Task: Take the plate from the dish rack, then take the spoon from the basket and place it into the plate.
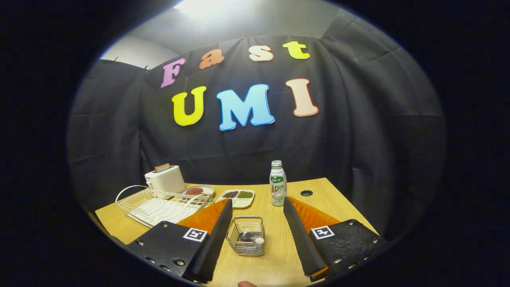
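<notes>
- Stretching under everything is a wooden table (314, 195), with a small round hole (306, 193) near its far edge.
- Spread wide apart, the gripper (257, 207) has its two fingers released and holds nothing; each finger carries a square black-and-white marker.
- Sitting beyond the left finger is a white wire dish rack (159, 205); whether a plate stands in it I cannot tell, since its wires look bare from this angle.
- Behind the rack stands a white toaster (165, 179) with a slice of bread poking out of its slot.
- Lying between the two fingers, closer to the left one, is a small wire basket (246, 235).
- Beside the right finger's tip, near the table's far edge, a small drink bottle (277, 183) stands upright with a pale cap.
- Just ahead of the left fingertip is a white divided dish (237, 197) with dark and green fillings in its sections.
- Next to the toaster, a round plate (196, 191) holds something reddish; it sits just behind the rack's far corner.
- Resting inside the basket is the spoon (251, 237), its bowl among the wires and a pale tip toward the near side.
</notes>
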Available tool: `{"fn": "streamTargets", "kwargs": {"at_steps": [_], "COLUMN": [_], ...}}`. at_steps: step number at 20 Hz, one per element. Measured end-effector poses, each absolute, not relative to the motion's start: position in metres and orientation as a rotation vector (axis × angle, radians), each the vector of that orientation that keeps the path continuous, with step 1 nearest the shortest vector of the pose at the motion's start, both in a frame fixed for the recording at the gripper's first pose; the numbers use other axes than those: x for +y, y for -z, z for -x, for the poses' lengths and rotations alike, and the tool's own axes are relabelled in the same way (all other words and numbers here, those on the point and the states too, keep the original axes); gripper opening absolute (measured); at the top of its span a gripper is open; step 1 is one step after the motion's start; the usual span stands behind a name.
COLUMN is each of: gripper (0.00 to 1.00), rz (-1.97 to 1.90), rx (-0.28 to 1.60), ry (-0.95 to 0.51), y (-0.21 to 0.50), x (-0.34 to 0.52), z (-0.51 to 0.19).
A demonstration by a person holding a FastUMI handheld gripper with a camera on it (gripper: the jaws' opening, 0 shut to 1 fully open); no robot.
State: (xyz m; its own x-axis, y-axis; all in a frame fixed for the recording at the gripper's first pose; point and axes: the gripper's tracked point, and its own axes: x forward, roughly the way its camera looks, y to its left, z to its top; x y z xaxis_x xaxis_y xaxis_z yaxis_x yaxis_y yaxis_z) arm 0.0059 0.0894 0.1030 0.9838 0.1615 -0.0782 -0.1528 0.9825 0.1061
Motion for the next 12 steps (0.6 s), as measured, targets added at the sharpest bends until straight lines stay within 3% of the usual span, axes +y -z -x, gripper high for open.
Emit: {"fn": "streamTargets", "kwargs": {"at_steps": [12], "gripper": [0.77], "rz": [-0.066], "rx": [0.055], "ry": [-0.164], "y": [-0.051], "x": [0.100], "z": [-0.054]}}
